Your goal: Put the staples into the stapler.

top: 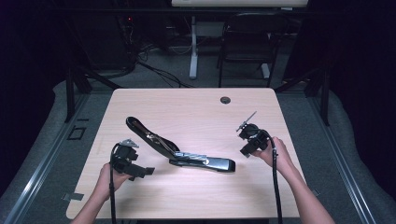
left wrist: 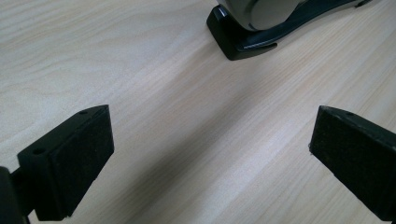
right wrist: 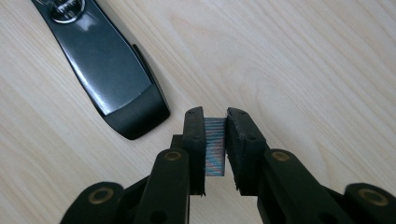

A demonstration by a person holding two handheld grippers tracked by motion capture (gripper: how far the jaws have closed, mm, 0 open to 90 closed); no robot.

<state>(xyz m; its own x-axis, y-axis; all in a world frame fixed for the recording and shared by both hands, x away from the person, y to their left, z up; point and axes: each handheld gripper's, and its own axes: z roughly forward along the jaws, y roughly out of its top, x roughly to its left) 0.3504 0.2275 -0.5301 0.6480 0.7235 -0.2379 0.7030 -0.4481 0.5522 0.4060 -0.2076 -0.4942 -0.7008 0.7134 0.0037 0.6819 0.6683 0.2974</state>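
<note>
Stapler mid-table, a gripper on each side

The opened stapler [top: 182,149] lies on the table [top: 196,102] between the left gripper [top: 133,163] and the right gripper [top: 247,140]; staples [right wrist: 215,144] sit between the right jaws.

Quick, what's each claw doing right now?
Left claw: open, empty, above the table.
Right claw: shut on a strip of staples, beside the opened stapler.

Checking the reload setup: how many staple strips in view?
1: a staple strip clamped in the right gripper, just off the open stapler. More could be hidden inside it.
</note>
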